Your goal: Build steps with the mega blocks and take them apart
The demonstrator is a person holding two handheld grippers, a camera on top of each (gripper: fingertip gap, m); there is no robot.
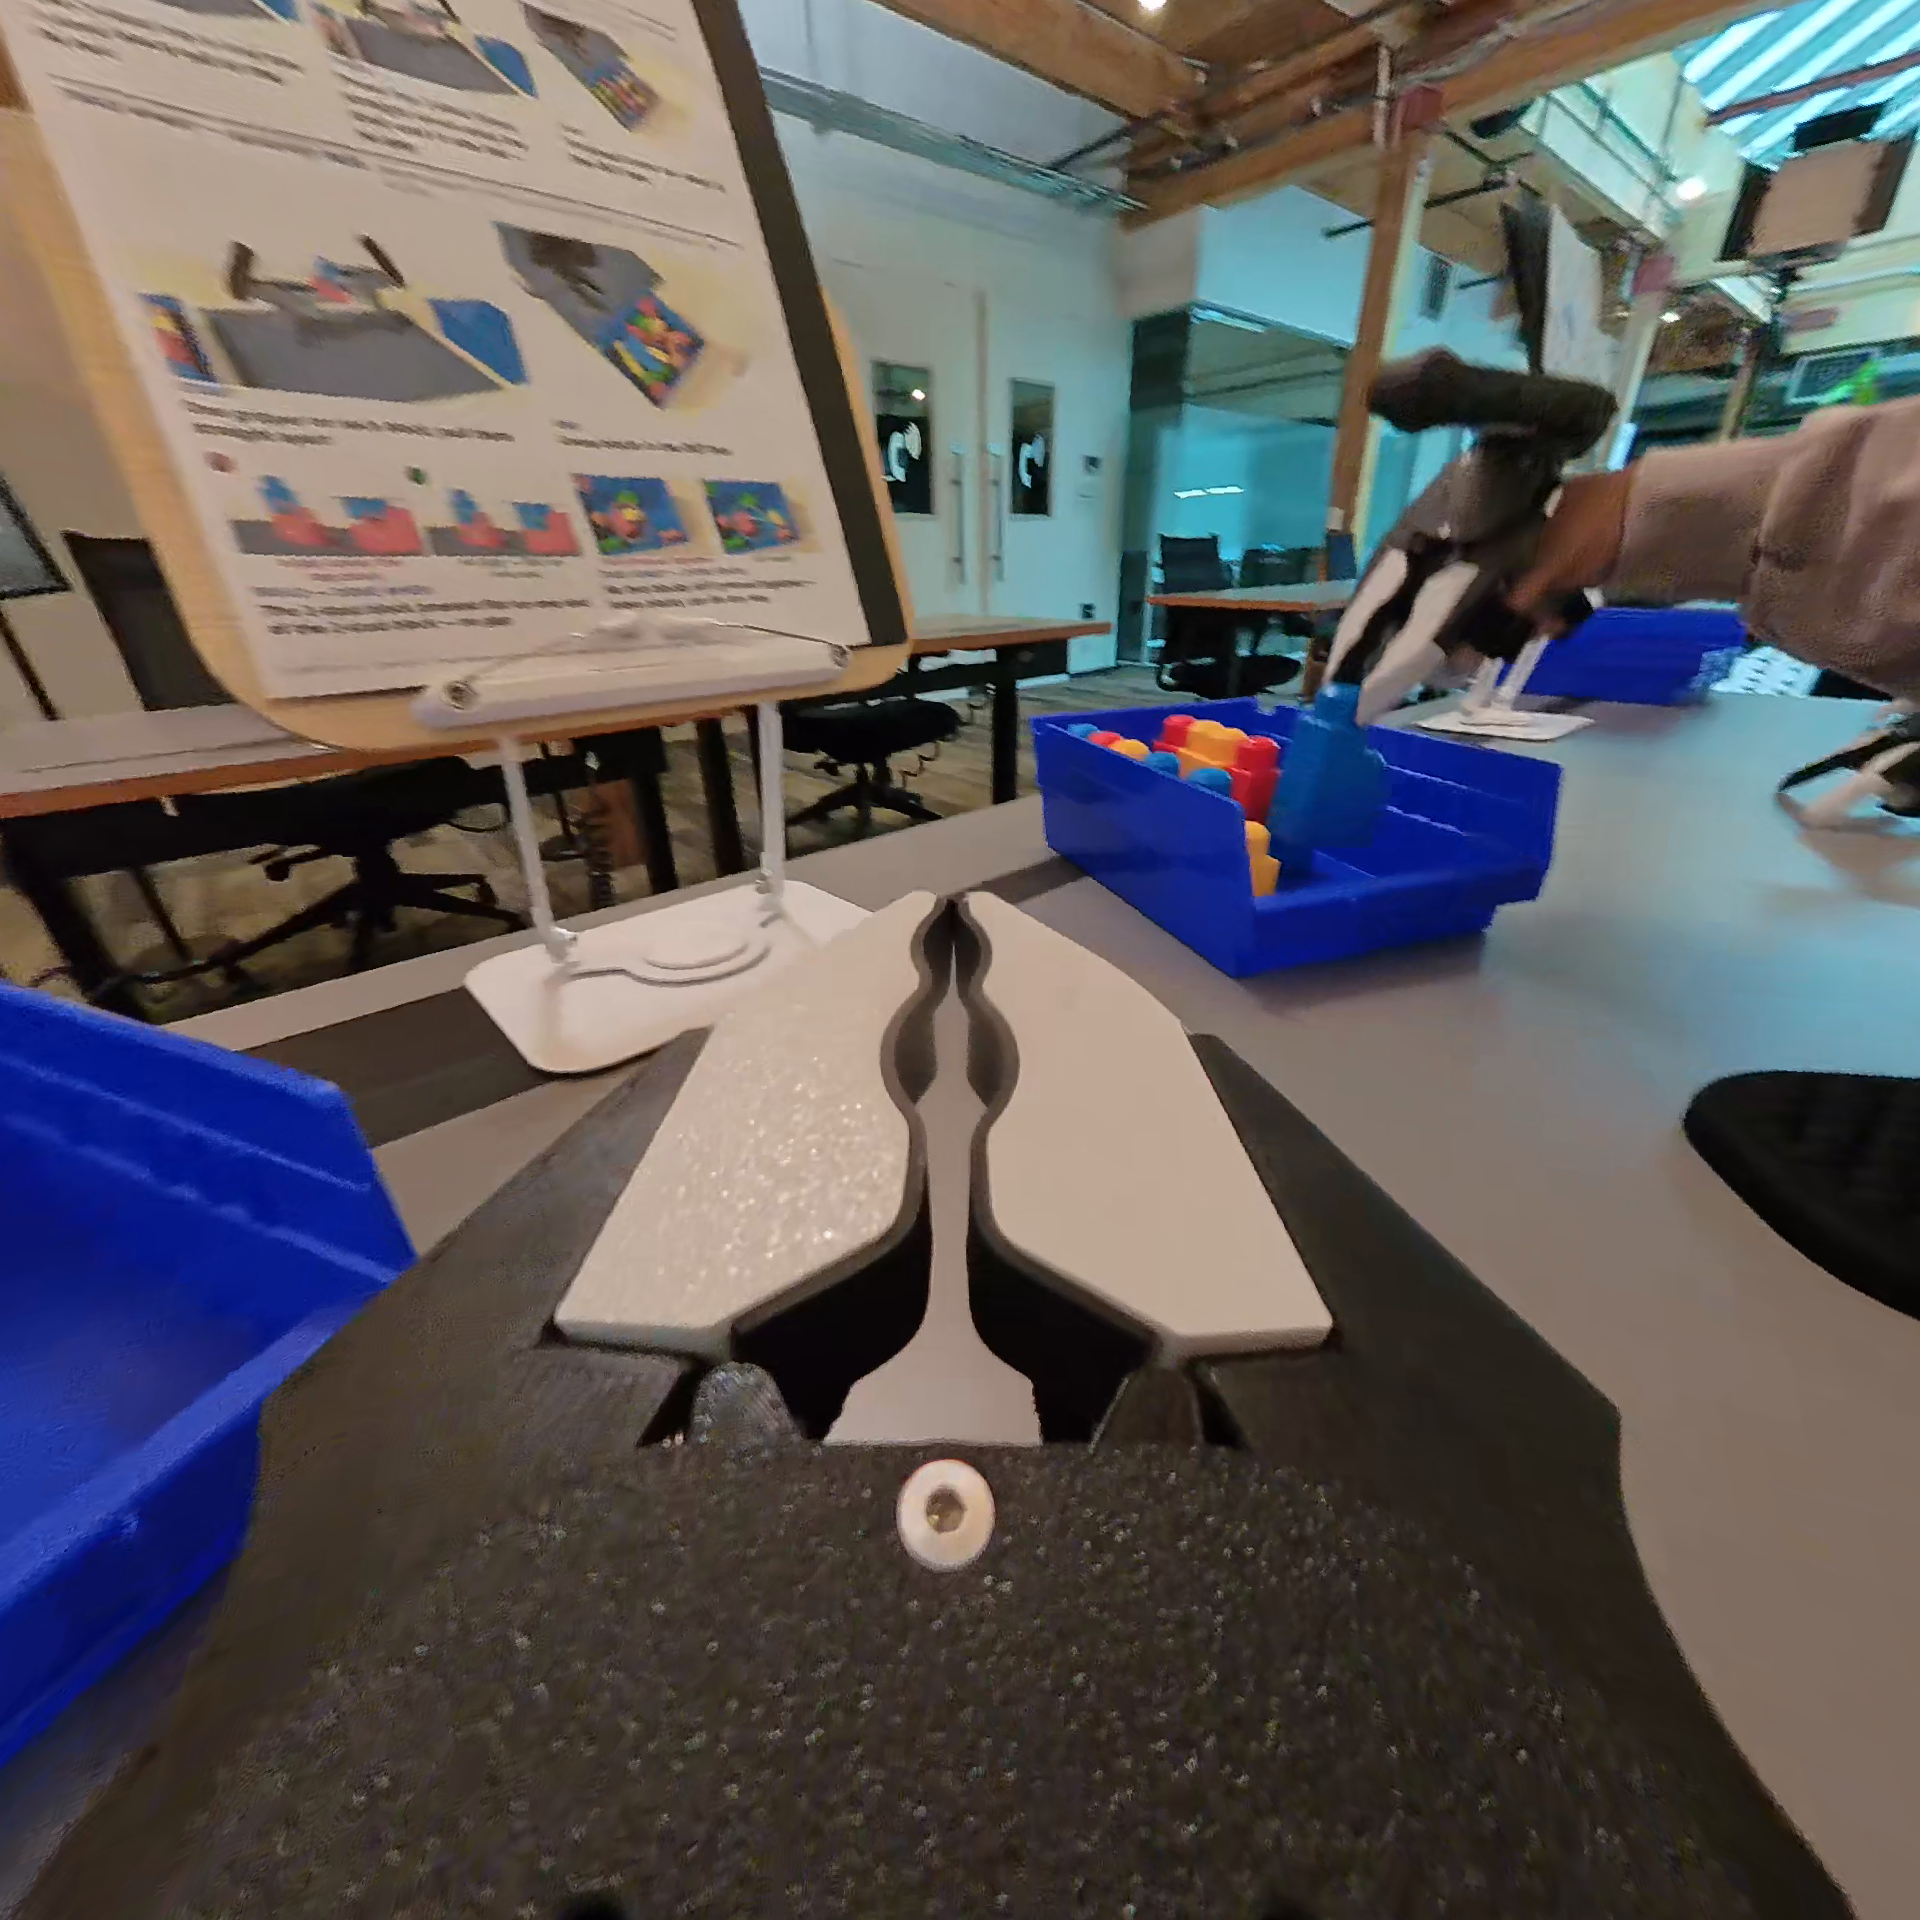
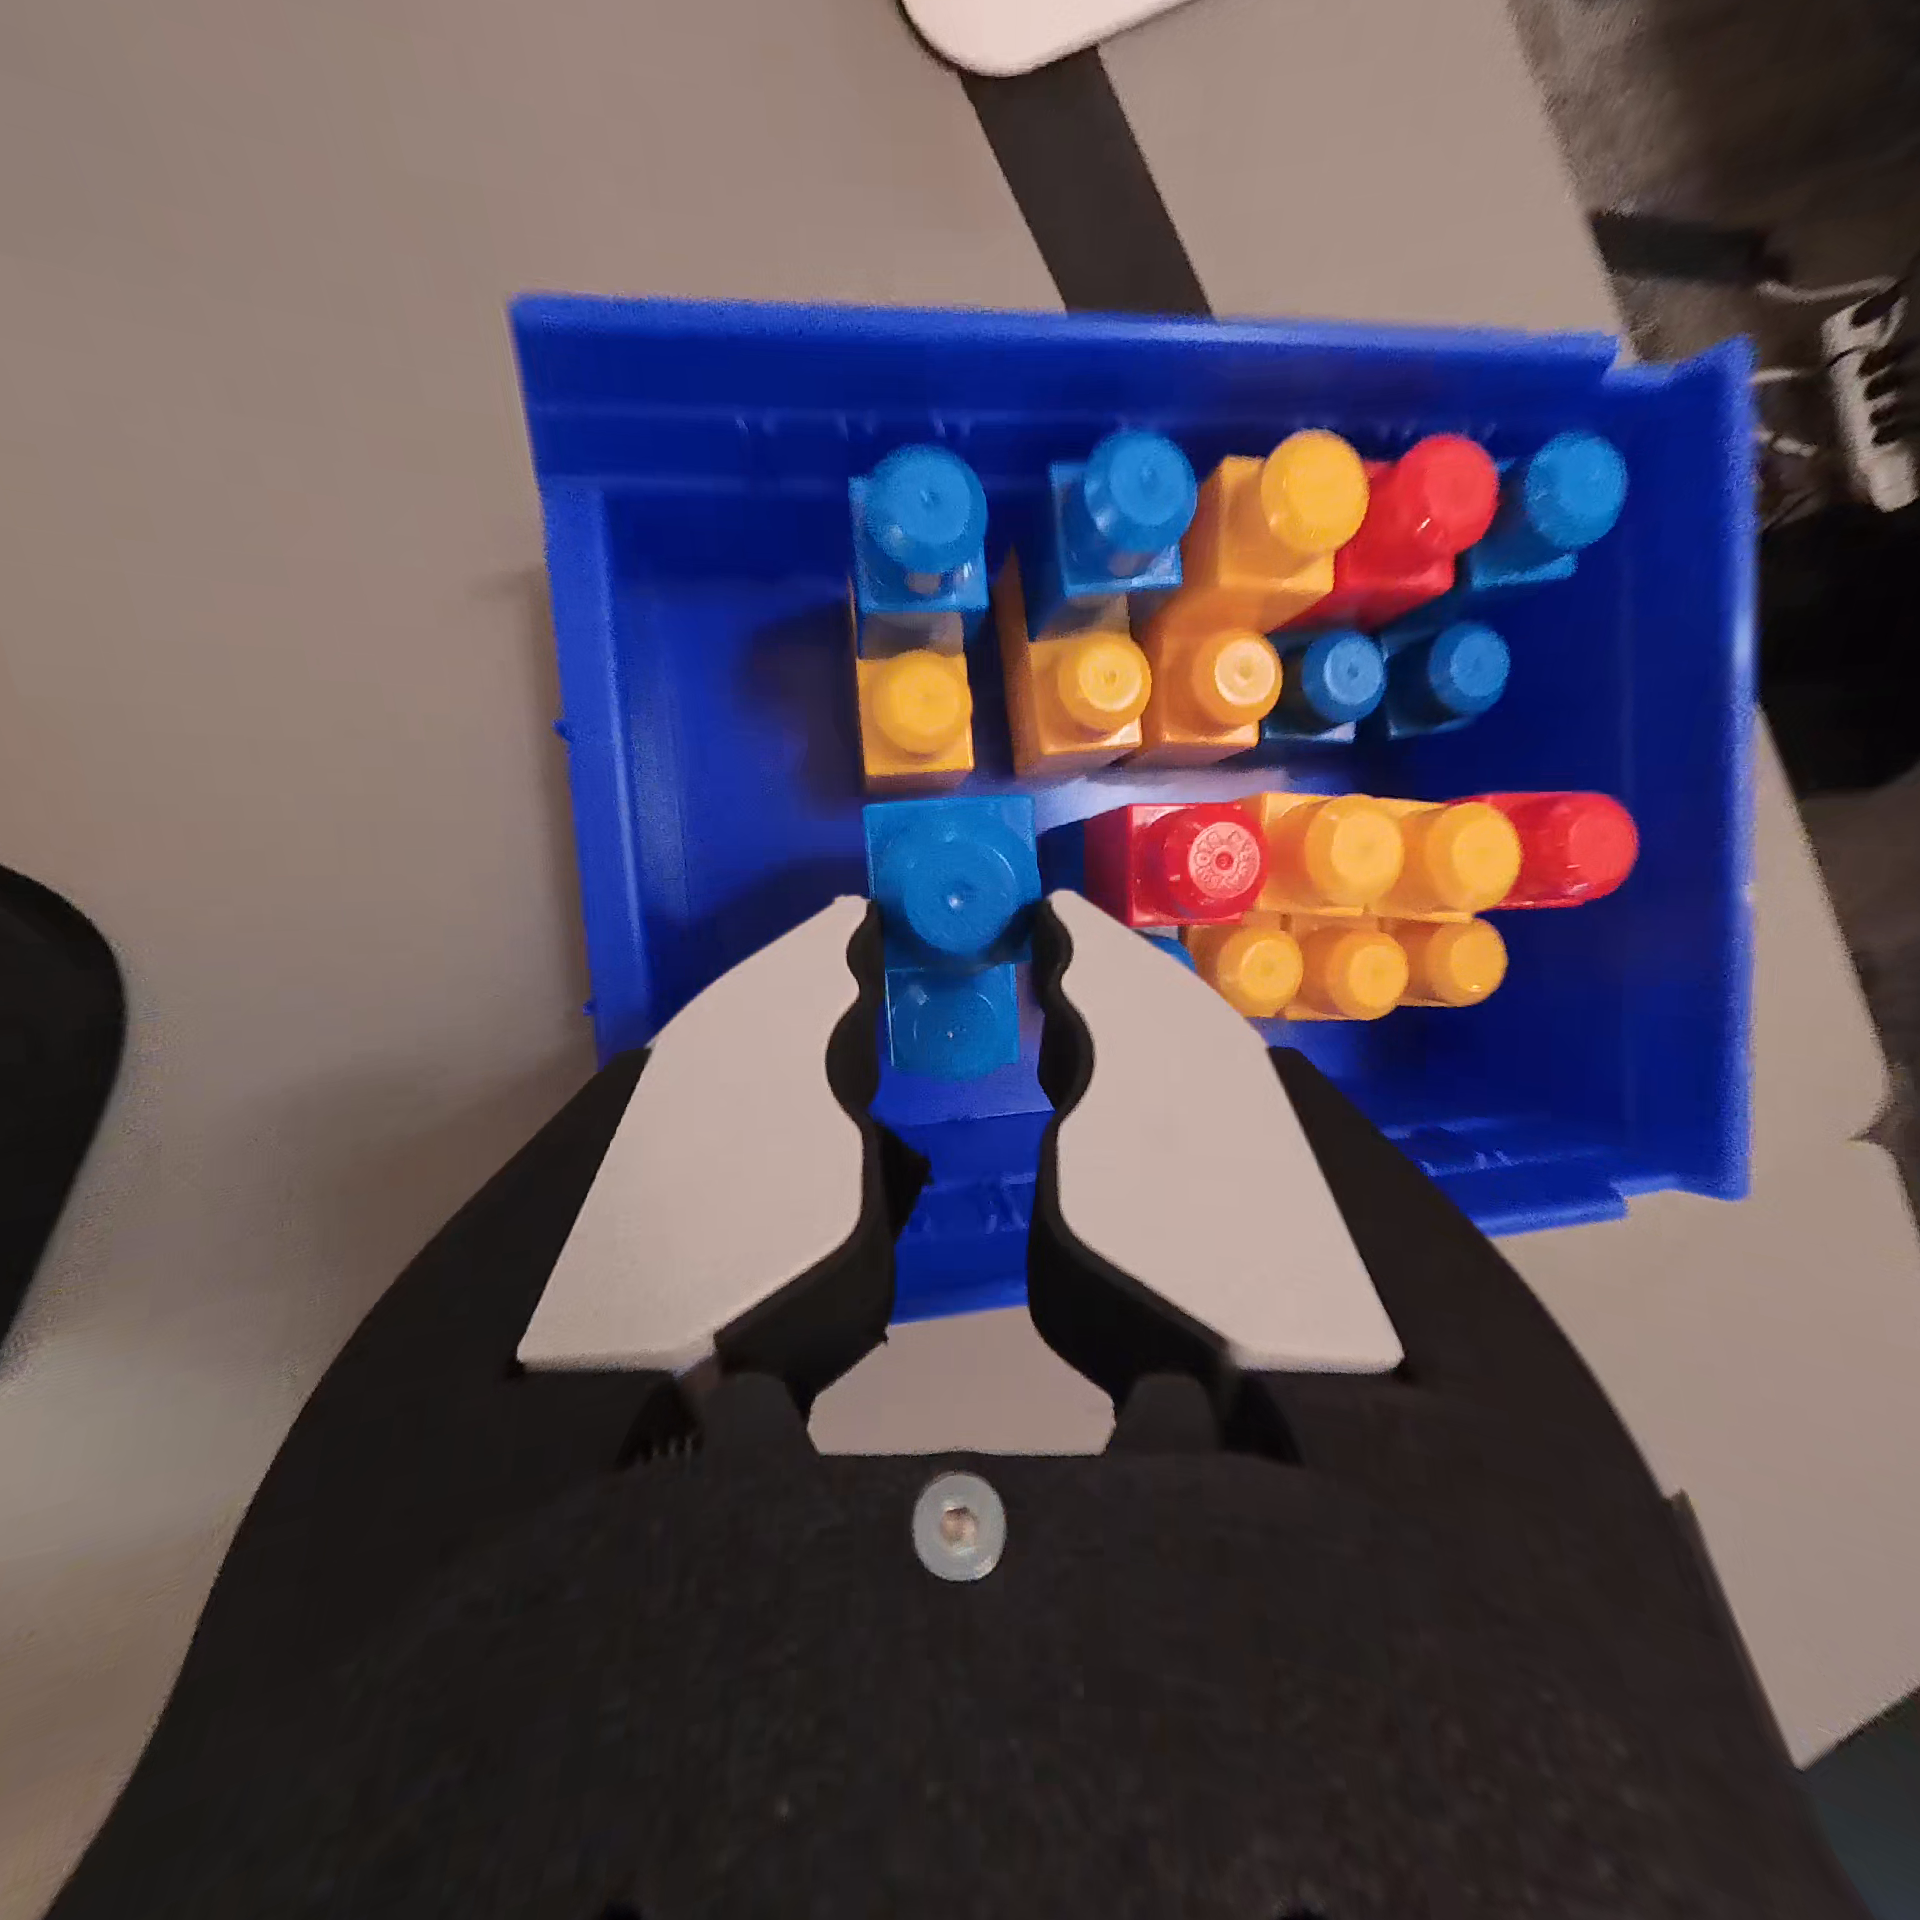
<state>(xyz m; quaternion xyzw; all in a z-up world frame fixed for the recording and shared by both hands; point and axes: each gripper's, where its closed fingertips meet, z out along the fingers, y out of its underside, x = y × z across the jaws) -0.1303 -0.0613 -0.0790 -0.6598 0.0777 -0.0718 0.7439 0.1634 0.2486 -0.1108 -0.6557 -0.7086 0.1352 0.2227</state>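
A blue bin [image 2: 623, 727] on the grey table holds several blue, yellow and red mega blocks. My right gripper [image 2: 954, 909] points down into it and is shut on a blue two-stud block [image 2: 951, 883]. In the left wrist view the same gripper [image 1: 1361, 691] holds that blue block [image 1: 1335, 779] tilted, partly lifted above the bin [image 1: 1351, 914]. A stack of yellow blocks [image 2: 1351, 935] and red blocks [image 2: 1210, 862] lies right of the held block. My left gripper [image 1: 954, 914] hovers low over the table, shut and empty, well short of the bin.
An instruction sheet on a white stand [image 1: 644, 977] is just ahead left of my left gripper. A second blue bin [image 1: 156, 1247] sits close at my left. A black strip [image 2: 1081, 156] crosses the table. A dark round object [image 1: 1829, 1174] lies at the right. There is about 45 cm between the tips of the two grippers.
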